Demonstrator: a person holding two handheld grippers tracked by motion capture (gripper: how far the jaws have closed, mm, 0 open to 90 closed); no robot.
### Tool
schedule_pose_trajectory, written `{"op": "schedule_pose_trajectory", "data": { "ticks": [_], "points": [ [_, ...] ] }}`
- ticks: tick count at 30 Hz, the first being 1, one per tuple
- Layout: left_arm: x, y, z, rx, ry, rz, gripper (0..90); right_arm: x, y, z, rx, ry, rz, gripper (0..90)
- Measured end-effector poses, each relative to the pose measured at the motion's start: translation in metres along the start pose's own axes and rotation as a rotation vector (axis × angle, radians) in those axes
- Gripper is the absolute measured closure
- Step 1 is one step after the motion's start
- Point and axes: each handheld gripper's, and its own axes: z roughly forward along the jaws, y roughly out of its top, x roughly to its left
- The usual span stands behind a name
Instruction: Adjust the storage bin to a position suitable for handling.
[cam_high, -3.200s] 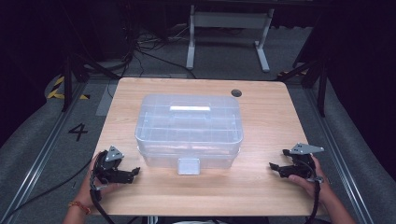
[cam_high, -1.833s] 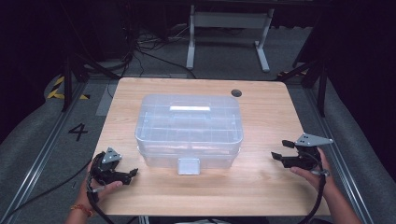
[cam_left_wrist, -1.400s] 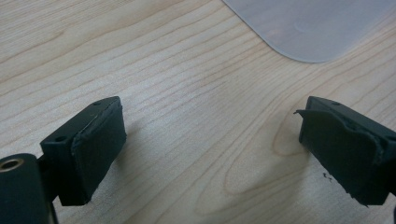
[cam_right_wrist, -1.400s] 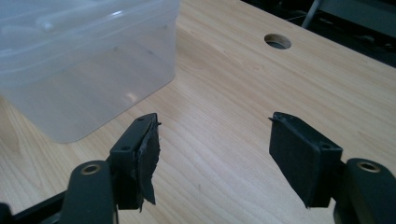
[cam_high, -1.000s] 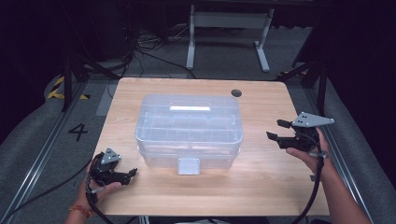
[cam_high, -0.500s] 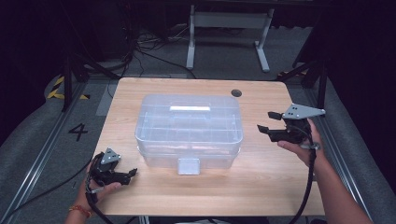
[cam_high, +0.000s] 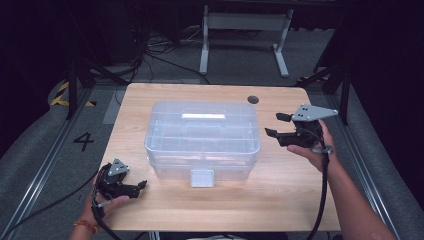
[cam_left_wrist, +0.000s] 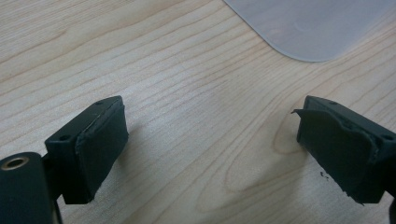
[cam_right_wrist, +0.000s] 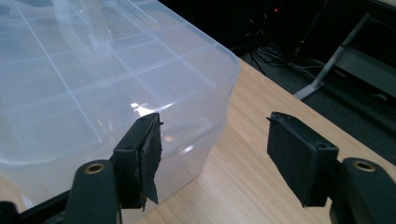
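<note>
- A clear plastic box (cam_high: 202, 137) with its lid on sits in the middle of the wooden table (cam_high: 280, 200), a little toward the far edge. Ribs on the lid divide it into panels, and a pale strip runs along the top near the back.
- A small grey latch (cam_high: 202, 177) hangs at the middle of the box's near wall.
- The right gripper (cam_high: 274, 126) is held in the air just off the box's right end, level with its upper part and pointing at it. Its jaws are spread with nothing between them. In the right gripper view (cam_right_wrist: 212, 154) the box's rounded corner (cam_right_wrist: 205, 93) is close ahead, with one jaw in front of the box wall and the other over bare table.
- The left gripper (cam_high: 140, 185) is low over the near left corner of the table, apart from the box, pointing right. In the left gripper view (cam_left_wrist: 210, 144) its jaws stand wide apart over bare wood.
- A dark round hole (cam_high: 253, 99) marks the table's far right part.
</note>
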Motion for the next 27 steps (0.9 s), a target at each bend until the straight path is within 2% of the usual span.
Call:
{"op": "schedule_pose_trajectory", "data": {
  "ticks": [12, 27],
  "points": [
    [0.0, 0.0, 0.0, -0.001, 0.001, -0.001, 9.2, 0.009, 0.014, 0.011, -0.006, 0.033, -0.013, 35.8],
    [0.0, 0.0, 0.0, -0.002, 0.001, 0.003, 9.1, 0.024, 0.028, 0.035, -0.003, 0.087, -0.035, 35.9]
  ]
}}
